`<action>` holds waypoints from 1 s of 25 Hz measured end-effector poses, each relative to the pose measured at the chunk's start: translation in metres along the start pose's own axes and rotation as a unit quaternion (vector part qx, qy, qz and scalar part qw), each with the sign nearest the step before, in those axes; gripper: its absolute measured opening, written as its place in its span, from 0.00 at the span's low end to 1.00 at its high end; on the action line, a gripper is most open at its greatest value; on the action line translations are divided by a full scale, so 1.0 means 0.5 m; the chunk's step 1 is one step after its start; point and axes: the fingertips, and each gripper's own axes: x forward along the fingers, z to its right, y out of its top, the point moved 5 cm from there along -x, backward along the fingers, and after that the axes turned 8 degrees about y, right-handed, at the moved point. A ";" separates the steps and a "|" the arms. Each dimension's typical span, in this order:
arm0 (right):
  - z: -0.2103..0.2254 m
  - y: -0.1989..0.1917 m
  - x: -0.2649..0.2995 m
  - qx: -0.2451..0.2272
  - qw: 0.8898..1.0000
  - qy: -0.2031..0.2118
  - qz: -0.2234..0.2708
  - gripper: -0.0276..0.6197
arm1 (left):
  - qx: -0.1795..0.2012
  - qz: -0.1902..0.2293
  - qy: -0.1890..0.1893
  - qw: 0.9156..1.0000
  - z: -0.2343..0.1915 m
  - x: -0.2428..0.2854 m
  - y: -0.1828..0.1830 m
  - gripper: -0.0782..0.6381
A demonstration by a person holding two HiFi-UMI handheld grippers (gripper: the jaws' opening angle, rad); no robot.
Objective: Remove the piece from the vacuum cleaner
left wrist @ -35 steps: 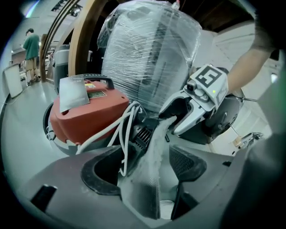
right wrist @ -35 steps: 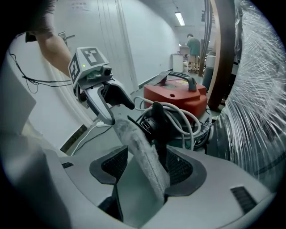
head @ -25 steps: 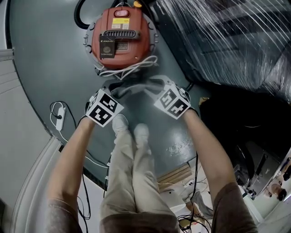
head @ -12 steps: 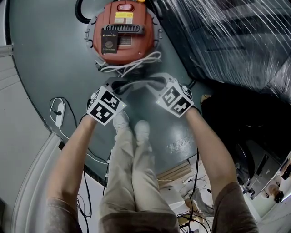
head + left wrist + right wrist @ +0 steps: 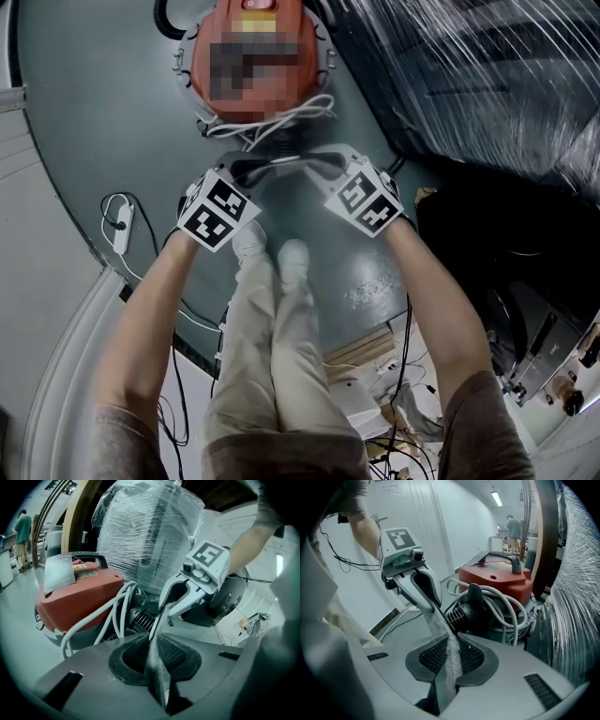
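A thin mesh piece [image 5: 281, 164] hangs stretched between my two grippers, just in front of the red vacuum cleaner [image 5: 202, 66] on the floor. My left gripper [image 5: 246, 175] is shut on one end of the piece [image 5: 157, 637], which is pinched between its pads. My right gripper [image 5: 328, 162] holds the other end [image 5: 442, 625]; its jaws are closing with the mesh pinched between them. In the left gripper view the right gripper [image 5: 176, 599] clamps the far end. In the right gripper view the left gripper [image 5: 425, 591] does the same. Behind the piece sit the vacuum's [image 5: 501, 581] black ribbed hose [image 5: 464, 613] and white cable [image 5: 281, 117].
A big plastic-wrapped load [image 5: 469, 75] stands close on the right. A white power strip [image 5: 120, 230] with its cord lies on the floor at left. The person's shoes [image 5: 272, 258] are right below the grippers. Someone stands far off [image 5: 513, 527].
Both grippers have edged a little toward the vacuum. The mesh piece, loose and blurred before, now runs as a straighter band between them.
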 end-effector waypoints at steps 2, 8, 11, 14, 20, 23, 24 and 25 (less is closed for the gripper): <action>-0.010 -0.005 -0.002 0.000 1.000 0.002 0.000 0.11 | 0.000 -0.001 -0.001 1.000 0.005 -0.003 -0.003 0.18; -0.024 -0.010 -0.004 0.021 1.000 -0.004 0.010 0.11 | -0.003 -0.005 0.003 1.000 0.020 -0.011 -0.011 0.17; -0.037 -0.010 -0.006 0.018 1.000 0.003 0.010 0.11 | 0.000 -0.008 0.002 1.000 0.028 -0.020 -0.016 0.17; -0.058 -0.017 -0.009 0.013 1.000 0.012 0.008 0.11 | 0.008 -0.006 -0.001 1.000 0.042 -0.029 -0.020 0.17; -0.098 -0.001 -0.050 0.013 1.000 0.008 0.012 0.10 | 0.015 -0.008 -0.001 1.000 0.074 -0.071 -0.010 0.17; -0.116 0.025 -0.096 0.000 1.000 0.001 0.006 0.10 | 0.020 -0.001 -0.002 1.000 0.090 -0.109 0.021 0.17; -0.122 0.033 -0.114 -0.002 1.000 -0.001 0.004 0.10 | 0.020 0.002 -0.002 1.000 0.098 -0.124 0.034 0.17; -0.129 0.043 -0.134 -0.001 1.000 -0.002 0.005 0.10 | 0.020 0.005 -0.002 1.000 0.107 -0.139 0.050 0.17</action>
